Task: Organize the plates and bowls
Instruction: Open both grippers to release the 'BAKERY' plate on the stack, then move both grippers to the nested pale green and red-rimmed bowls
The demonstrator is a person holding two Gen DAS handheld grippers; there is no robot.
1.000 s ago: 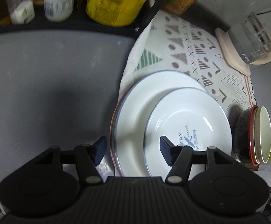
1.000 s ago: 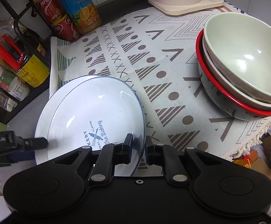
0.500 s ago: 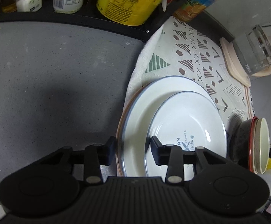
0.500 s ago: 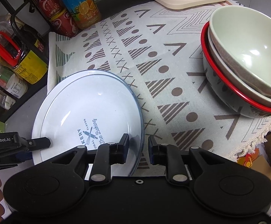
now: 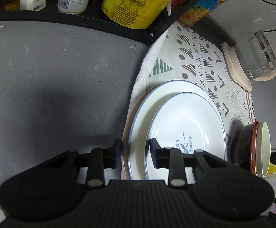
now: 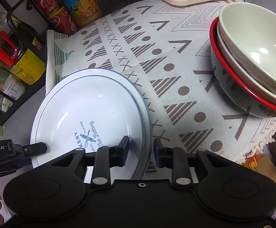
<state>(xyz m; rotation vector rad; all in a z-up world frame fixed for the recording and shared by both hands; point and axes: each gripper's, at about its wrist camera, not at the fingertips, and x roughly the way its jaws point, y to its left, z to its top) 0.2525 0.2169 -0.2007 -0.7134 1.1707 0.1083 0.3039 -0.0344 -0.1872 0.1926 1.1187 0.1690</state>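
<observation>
My left gripper point(image 5: 135, 153) closing astride the plates' point(image 5: 185, 125) nine o'clock rim, not yet pinching, my right gripper point(image 6: 141, 153) spreading off their three o'clock edge, bowls point(image 6: 252, 62) at two o'clock, open cloth point(image 6: 157, 57) between.

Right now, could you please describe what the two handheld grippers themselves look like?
Both are matt black plastic. The left gripper and right gripper each have a ribbed or smooth flat body, two round caps, linkage bars with silver pivot pins, and blocky fingers with dark blue-black pads. White "enRobot.AI" lettering shows on the left gripper in the right wrist view.
</observation>
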